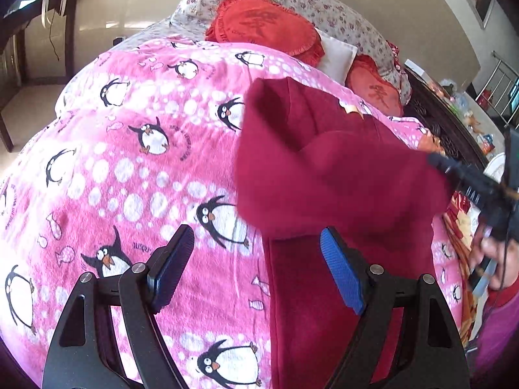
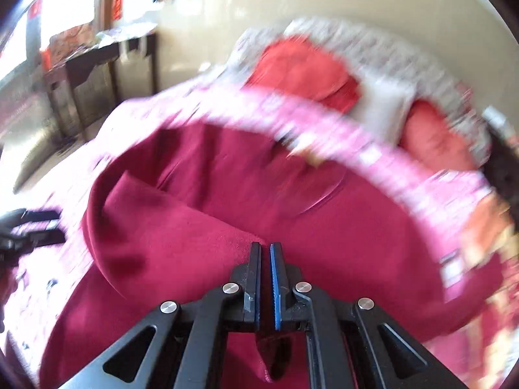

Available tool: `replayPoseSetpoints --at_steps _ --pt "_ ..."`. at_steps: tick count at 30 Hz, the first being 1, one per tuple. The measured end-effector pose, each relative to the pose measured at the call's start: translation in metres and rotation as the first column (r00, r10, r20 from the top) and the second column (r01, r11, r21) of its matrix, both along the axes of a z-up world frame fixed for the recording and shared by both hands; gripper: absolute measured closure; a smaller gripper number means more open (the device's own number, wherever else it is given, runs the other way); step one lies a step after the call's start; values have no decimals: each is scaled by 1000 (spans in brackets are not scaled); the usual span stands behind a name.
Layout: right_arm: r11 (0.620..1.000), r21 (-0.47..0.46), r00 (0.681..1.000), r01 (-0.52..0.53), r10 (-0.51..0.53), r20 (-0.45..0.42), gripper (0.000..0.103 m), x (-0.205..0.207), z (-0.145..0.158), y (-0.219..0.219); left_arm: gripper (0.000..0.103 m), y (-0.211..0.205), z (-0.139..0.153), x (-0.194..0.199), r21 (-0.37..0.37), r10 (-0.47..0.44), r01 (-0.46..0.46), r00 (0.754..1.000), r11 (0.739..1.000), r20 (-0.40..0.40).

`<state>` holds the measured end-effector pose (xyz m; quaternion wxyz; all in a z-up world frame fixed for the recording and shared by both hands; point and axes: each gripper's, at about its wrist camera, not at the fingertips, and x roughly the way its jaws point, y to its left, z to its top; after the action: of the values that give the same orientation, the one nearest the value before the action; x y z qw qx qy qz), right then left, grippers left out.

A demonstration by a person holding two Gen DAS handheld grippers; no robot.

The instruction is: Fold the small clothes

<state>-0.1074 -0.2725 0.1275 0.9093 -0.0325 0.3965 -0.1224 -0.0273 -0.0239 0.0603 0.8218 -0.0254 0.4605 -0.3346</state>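
Right wrist: garment between closed jaws

From the left wrist view, the dark red fleece garment lies on the pink penguin-print fleece blanket toward three o'clock, with the round red fringed cushion at twelve, before the floral-print pillows, and the dark wooden side table at ten.

The left gripper fills the lower middle of its own view, its blue-padded jaws spread wide with nothing pinched between them. The right gripper sits at the lower centre of its view, jaws pressed nearly together. A hand shows blurred at the right edge.
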Motion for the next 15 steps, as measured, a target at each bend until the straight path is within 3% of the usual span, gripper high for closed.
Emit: replayPoseSetpoints --at_steps 3,5,9,12,13,15 --pt "989 -101 993 109 -104 52 98 -4 29 -33 22 -7 -4 4 -1 6 -6 1000 1000 -11" --pt "983 -80 986 164 -160 51 98 -6 33 -61 22 -13 -9 6 5 3 -3 1000 1000 -27" --pt "950 -128 951 285 -297 -83 98 8 -13 -105 22 -31 -14 6 30 -13 14 999 999 -34" --pt "945 -132 924 299 -322 -207 98 19 -44 -125 22 -44 -15 7 61 -24 24 1000 998 -1" --pt "943 -135 932 303 -323 -167 93 17 -37 -122 22 -49 -15 9 76 -28 27 1000 997 14" --pt "950 -94 948 298 -306 -89 75 11 -18 -113 22 -59 -19 15 124 -25 19 999 992 45"
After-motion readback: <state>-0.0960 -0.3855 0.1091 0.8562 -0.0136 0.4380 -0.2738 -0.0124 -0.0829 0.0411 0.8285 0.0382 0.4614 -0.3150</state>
